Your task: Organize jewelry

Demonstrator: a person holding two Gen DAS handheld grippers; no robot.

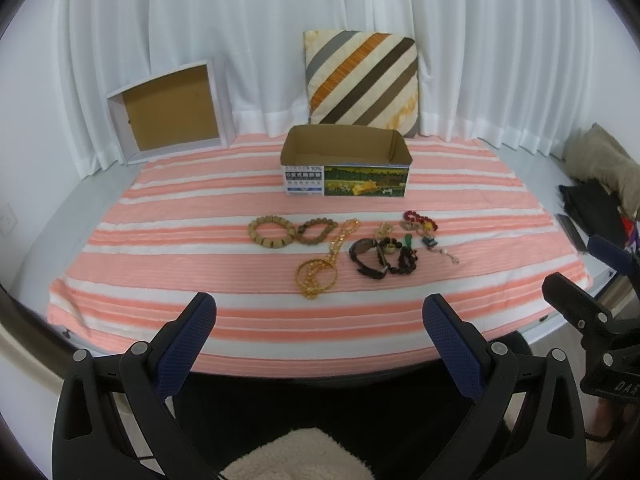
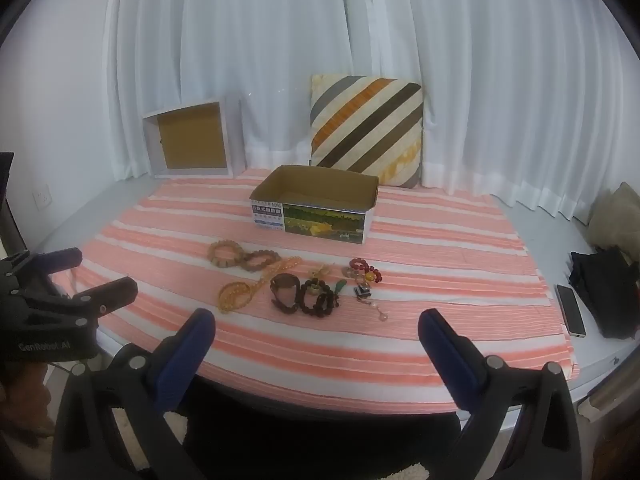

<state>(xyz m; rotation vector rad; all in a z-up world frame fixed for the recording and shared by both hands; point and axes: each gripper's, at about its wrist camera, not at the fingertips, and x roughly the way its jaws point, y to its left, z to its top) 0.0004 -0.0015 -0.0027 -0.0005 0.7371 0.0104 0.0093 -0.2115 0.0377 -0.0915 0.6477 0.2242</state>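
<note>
Several pieces of jewelry lie on a pink-and-white striped cloth point(image 1: 180, 264): a tan bead bracelet point(image 1: 271, 231), a brown bead bracelet point(image 1: 316, 231), a yellow bead necklace point(image 1: 320, 270), dark bracelets point(image 1: 376, 260) and a red bead bracelet point(image 1: 418, 219). An open cardboard box point(image 1: 346, 162) stands behind them. My left gripper point(image 1: 319, 312) is open and empty, near the table's front edge. My right gripper point(image 2: 316, 326) is open and empty, also short of the jewelry point(image 2: 304, 284); the box shows behind it point(image 2: 316, 204).
A striped cushion point(image 1: 362, 80) and a white open-fronted box point(image 1: 170, 110) lean on the white curtain at the back. A phone point(image 2: 571, 310), a black bag point(image 2: 604, 292) and a beige cloth point(image 2: 616, 212) lie at the table's right end.
</note>
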